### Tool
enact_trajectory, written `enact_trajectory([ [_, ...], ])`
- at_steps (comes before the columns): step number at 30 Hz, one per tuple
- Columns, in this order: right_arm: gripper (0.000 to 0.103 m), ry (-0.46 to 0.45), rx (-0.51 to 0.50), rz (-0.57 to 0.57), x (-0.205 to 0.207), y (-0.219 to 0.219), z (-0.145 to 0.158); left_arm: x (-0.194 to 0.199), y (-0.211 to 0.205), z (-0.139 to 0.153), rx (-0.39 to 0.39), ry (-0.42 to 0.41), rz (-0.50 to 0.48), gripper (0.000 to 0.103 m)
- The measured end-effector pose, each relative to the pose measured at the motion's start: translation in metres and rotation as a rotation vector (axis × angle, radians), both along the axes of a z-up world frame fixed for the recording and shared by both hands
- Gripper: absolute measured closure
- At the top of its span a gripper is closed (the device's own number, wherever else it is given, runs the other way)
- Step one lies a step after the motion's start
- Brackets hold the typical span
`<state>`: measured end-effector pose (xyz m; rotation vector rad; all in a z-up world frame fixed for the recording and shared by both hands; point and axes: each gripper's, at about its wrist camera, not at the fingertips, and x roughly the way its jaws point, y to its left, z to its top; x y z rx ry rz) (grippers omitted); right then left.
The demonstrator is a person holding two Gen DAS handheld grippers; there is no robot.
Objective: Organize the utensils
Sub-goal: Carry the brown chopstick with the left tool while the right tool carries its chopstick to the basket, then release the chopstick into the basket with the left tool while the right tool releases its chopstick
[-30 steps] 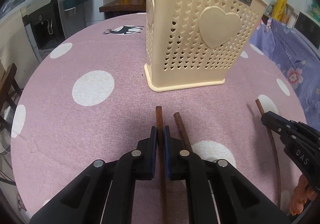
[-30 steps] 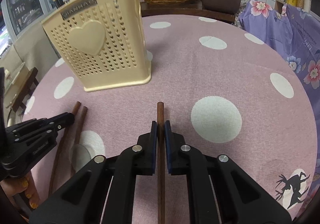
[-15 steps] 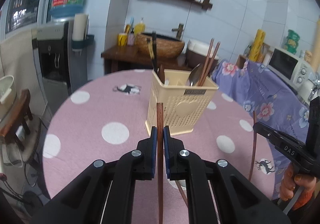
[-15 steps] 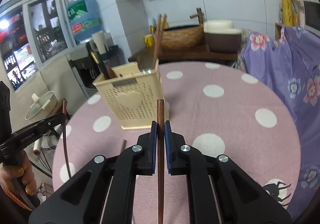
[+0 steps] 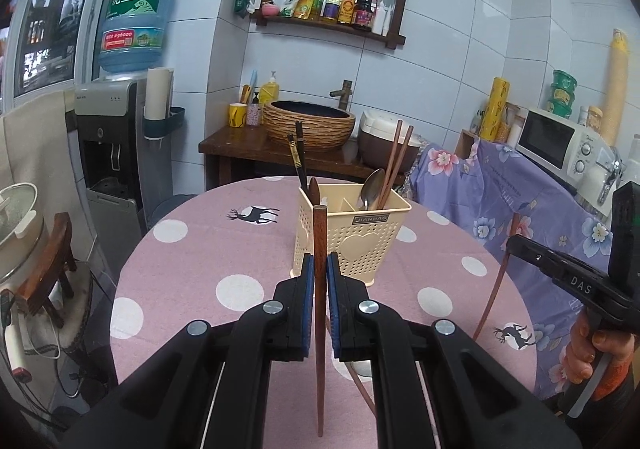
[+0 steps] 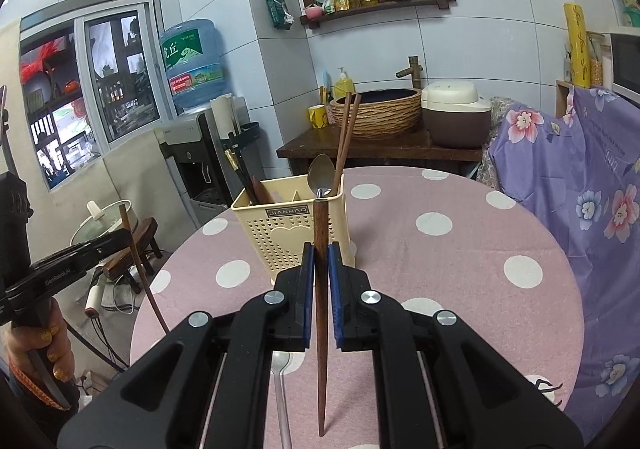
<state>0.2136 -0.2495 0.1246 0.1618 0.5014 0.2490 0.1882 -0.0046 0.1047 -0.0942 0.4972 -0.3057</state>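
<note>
My left gripper (image 5: 319, 269) is shut on a brown wooden chopstick (image 5: 319, 237), held upright well above the pink dotted table (image 5: 192, 273). My right gripper (image 6: 320, 261) is shut on a second brown chopstick (image 6: 320, 225), also upright and raised. The cream perforated utensil holder (image 5: 360, 245) stands ahead on the table; it also shows in the right wrist view (image 6: 280, 237). It holds a metal spoon (image 6: 321, 173), two brown chopsticks (image 6: 345, 137) and dark chopsticks (image 5: 298, 157). Another brown chopstick (image 5: 362, 389) and a metal spoon (image 6: 280, 377) lie on the table below the grippers.
A wooden sideboard with a woven basin (image 5: 310, 125) and rice cooker (image 6: 456, 117) stands behind the table. A purple floral cloth (image 6: 580, 185) covers furniture to the right. A water dispenser (image 5: 116, 153) and a small wooden stool (image 5: 52, 261) are on the left.
Both grippers have risen from the table with their chopsticks and pulled back, so the holder now looks smaller and farther away.
</note>
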Motion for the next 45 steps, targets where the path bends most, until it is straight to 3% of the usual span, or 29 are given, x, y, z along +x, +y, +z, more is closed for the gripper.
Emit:
enact_trajectory([
  [6, 0.095, -0.019, -0.009, 0.0, 0.002, -0.001, 0.009, -0.003, -0.001, 0.015, 0.001, -0.046, -0.011, 0.095],
  [12, 0.095, -0.048, -0.009, 0.016, 0.023, 0.003, 0.038, 0.011, -0.006, 0.047, -0.018, -0.101, -0.029, 0.095],
  [21, 0.095, -0.165, 0.012, 0.012, 0.073, 0.013, 0.15, 0.068, -0.012, 0.144, -0.094, -0.192, -0.017, 0.095],
  [25, 0.095, -0.234, -0.011, -0.039, 0.093, 0.023, 0.178, 0.095, -0.014, 0.163, -0.118, -0.232, 0.041, 0.095],
  [28, 0.095, -0.226, -0.017, -0.06, 0.109, 0.028, 0.168, 0.113, -0.021, 0.153, -0.107, -0.231, 0.074, 0.095],
  [36, 0.095, -0.08, -0.019, -0.066, 0.145, 0.033, 0.081, 0.136, -0.031, 0.066, -0.074, -0.101, 0.083, 0.095],
  [37, 0.095, -0.071, -0.019, -0.068, 0.146, 0.033, 0.073, 0.135, -0.032, 0.057, -0.066, -0.095, 0.085, 0.101],
  [45, 0.095, 0.003, 0.006, -0.089, 0.158, 0.026, 0.027, 0.146, -0.038, 0.014, -0.023, -0.005, 0.082, 0.101],
])
